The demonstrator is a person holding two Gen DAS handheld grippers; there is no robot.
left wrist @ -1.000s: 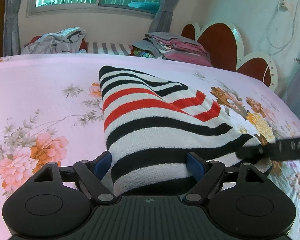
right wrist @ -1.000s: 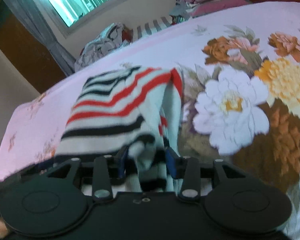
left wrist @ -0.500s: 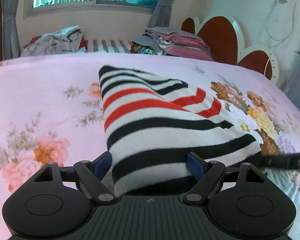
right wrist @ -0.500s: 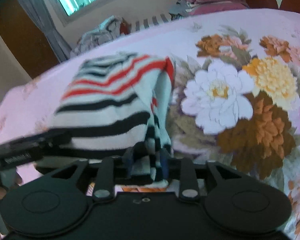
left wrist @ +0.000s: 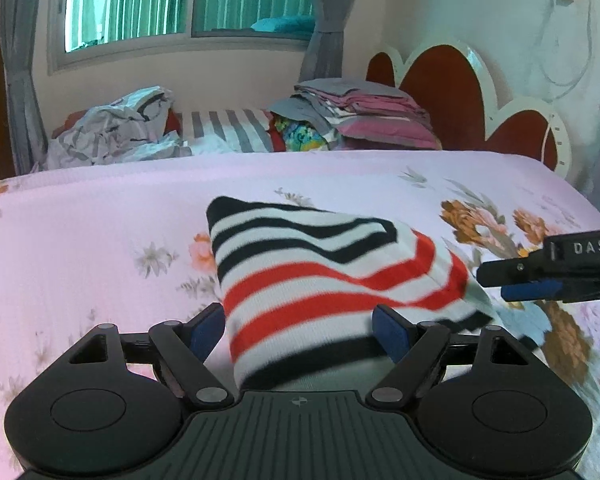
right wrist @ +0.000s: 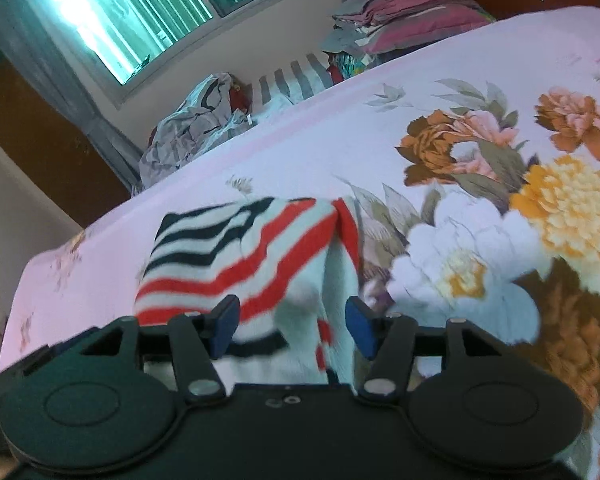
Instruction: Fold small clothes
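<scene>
A small knitted garment with black, red and white stripes (left wrist: 316,280) lies folded on the pink floral bedsheet (left wrist: 92,240). My left gripper (left wrist: 300,330) is open, its blue pads on either side of the garment's near edge. My right gripper (right wrist: 292,326) is open too, jaws wide, with the garment (right wrist: 240,256) lying loose between and ahead of them. The right gripper also shows at the right edge of the left wrist view (left wrist: 556,276), beside the garment's right corner.
A pile of crumpled light clothes (left wrist: 116,128) and a stack of folded pink and grey clothes (left wrist: 360,116) sit at the far side of the bed. A red and white headboard (left wrist: 480,108) stands at the right. Dark wooden furniture (right wrist: 40,128) is at the left.
My right gripper opened and let go of the garment's edge. The near part of the garment has been carried over onto the far part, so it now looks shorter. Both grippers moved forward.
</scene>
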